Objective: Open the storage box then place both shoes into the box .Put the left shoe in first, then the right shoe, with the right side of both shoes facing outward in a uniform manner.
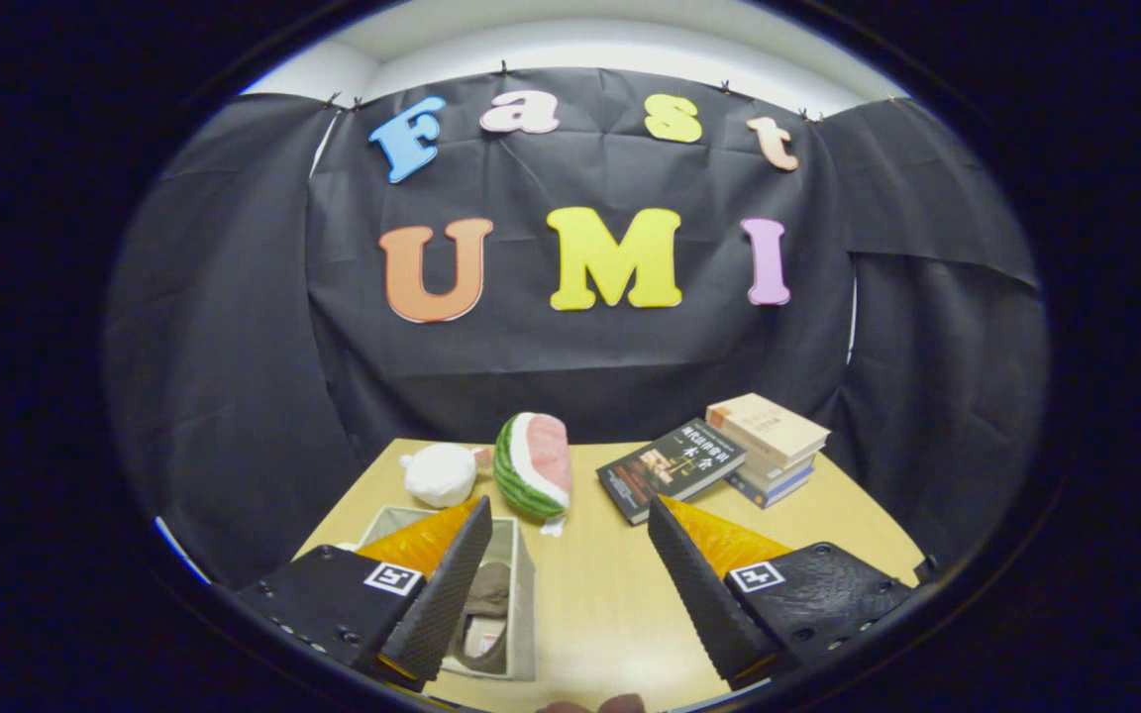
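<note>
Table [620,604] first: light wood top, bare in the stretch between your fingers.

Your gripper [563,564] sits raised over the near part of the table, fingers spread wide, nothing between them, nothing touching either pad. Released, holding nothing.

Storage box [523,594]: pale fabric box, open at the top, partly behind your left finger [442,594]. Lid not visible, so opening looks done. Inside you can see a brownish shoe [486,604] lying in the box. Most of the interior is blocked by the finger, so you cannot tell if a second shoe is in there, nor which side of the shoe faces out.

Progress call: box open, at least one shoe placed. No loose shoe on the visible table, so either both are in or the other one sits somewhere the finger or the near table edge hides. Treat the second shoe and the orientation check as unconfirmed.

Clutter beyond the fingers, well apart from the box:
- stack of books [767,448] far right
- dark book [672,467] lying flat just beside the stack
- watermelon-slice plush [534,465] near the middle, just beyond the box
- white plush [440,473] beside it, behind the box

Fingertips [590,705] of a person show at the near table edge.
</note>
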Demonstrator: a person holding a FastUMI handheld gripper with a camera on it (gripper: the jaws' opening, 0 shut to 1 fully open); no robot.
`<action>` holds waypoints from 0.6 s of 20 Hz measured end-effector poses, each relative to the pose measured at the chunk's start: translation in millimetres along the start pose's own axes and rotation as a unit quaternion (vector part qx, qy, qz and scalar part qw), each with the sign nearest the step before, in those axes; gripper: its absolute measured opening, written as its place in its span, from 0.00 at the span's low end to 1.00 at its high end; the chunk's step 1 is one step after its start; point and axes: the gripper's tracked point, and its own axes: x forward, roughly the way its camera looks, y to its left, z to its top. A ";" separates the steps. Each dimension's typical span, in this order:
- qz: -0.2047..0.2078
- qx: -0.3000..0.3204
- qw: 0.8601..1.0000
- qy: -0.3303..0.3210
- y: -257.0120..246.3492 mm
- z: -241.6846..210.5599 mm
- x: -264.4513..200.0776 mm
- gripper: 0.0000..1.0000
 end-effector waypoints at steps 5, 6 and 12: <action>-0.020 -0.002 0.999 -0.029 -50.1 15.4 -19.3 0.96; -0.021 0.004 0.999 -0.029 -56.9 15.5 -22.6 0.96; -0.019 0.009 0.999 -0.036 -92.4 16.8 -35.3 0.96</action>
